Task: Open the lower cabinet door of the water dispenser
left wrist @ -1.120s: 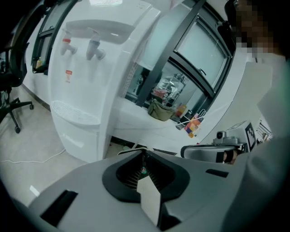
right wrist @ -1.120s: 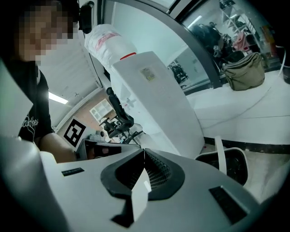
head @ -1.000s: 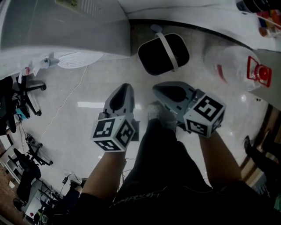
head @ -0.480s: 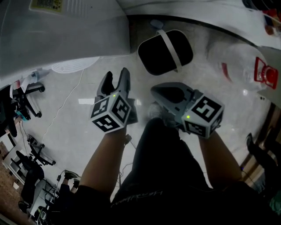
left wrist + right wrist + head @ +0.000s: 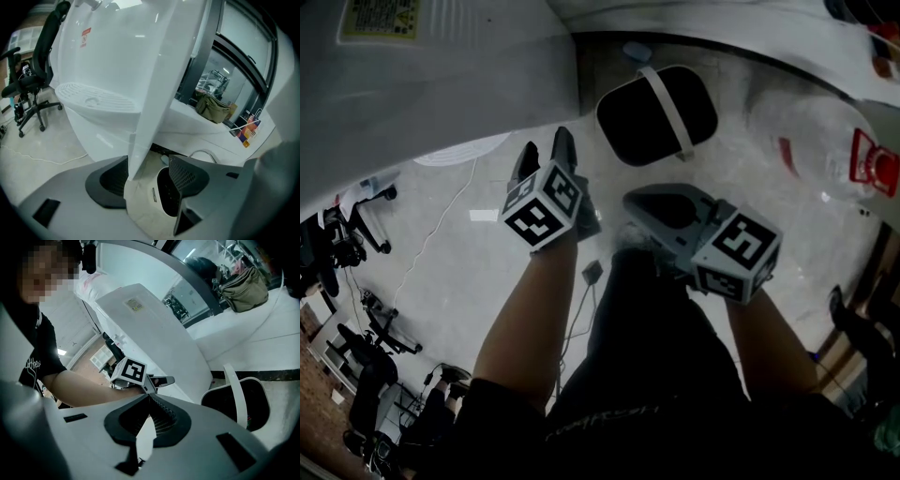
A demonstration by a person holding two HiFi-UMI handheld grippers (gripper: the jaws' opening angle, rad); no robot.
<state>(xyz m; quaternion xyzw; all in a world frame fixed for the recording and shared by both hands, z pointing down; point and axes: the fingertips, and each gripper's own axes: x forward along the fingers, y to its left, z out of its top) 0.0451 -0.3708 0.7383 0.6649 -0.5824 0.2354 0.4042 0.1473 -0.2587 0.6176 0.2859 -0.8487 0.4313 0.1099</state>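
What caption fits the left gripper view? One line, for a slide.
Left gripper, jaws just opened and gripping nothing, frames a corner edge of the water dispenser, bin beyond.

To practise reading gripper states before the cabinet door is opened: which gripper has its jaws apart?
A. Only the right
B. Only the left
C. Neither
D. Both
B: the left gripper has its jaws wide apart, having just been opening, with the white corner edge of the water dispenser showing in the gap but not gripped. The jaws of the right gripper meet at their tips.
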